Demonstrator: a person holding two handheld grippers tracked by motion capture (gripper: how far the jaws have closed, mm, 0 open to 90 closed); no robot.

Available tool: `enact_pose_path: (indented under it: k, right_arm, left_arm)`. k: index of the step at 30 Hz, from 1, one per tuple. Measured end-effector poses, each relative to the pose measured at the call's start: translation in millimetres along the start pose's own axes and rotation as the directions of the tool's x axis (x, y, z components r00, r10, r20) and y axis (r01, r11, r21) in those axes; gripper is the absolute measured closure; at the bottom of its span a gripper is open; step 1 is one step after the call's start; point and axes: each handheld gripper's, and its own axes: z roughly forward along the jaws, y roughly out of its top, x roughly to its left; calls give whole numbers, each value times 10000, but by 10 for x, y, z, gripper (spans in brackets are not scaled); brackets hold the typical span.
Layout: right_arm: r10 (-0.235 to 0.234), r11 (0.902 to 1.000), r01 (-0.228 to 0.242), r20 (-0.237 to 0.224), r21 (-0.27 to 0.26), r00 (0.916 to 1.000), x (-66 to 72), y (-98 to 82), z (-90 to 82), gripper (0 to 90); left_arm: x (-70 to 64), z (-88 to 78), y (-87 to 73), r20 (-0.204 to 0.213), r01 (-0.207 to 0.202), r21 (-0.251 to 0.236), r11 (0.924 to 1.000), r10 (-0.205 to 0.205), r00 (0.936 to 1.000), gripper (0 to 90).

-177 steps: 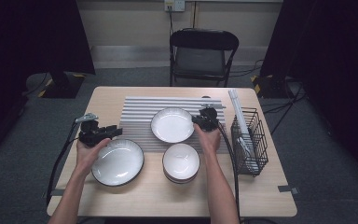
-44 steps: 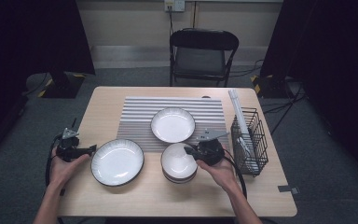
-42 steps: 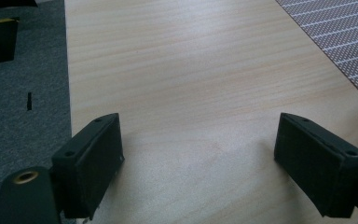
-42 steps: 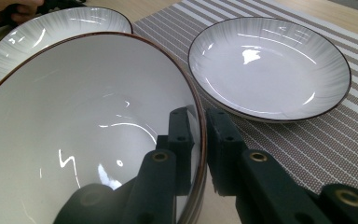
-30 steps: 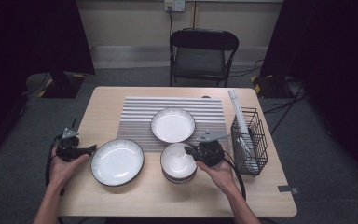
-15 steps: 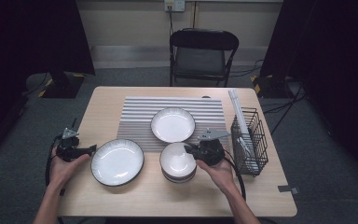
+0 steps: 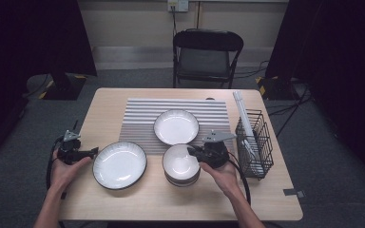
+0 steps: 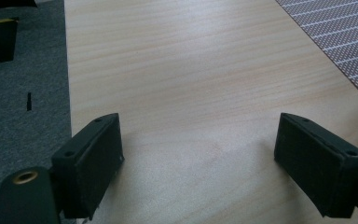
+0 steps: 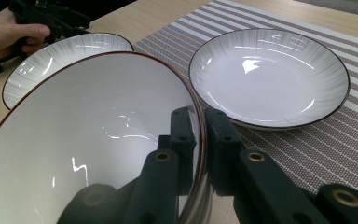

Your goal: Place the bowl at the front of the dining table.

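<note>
Hands rest low at the table's near edge. Right gripper (image 7: 196,153) pinches the rim of the top bowl (image 9: 88,154) (it sits on a stack). Left gripper (image 8: 198,158) is wide apart over bare table (image 8: 191,70). Both hands have stayed put since a moment ago.

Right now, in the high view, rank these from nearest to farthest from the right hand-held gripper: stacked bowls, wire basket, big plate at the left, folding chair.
1. Stacked bowls: rim pinched by the right hand-held gripper.
2. Wire basket: just right of it.
3. Big plate: left, past the bowls.
4. Folding chair: beyond the table's far edge.
</note>
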Motion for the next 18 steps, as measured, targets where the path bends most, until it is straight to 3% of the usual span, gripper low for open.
enact_pose_path:
  k: [18]
  right_arm:
    - [359, 9991, -362, -109, -243, 9993, -32, 14, -28, 827]
  left_arm:
    - [0, -1, 0, -7, -7, 8, 10000, 7, 10000, 147]
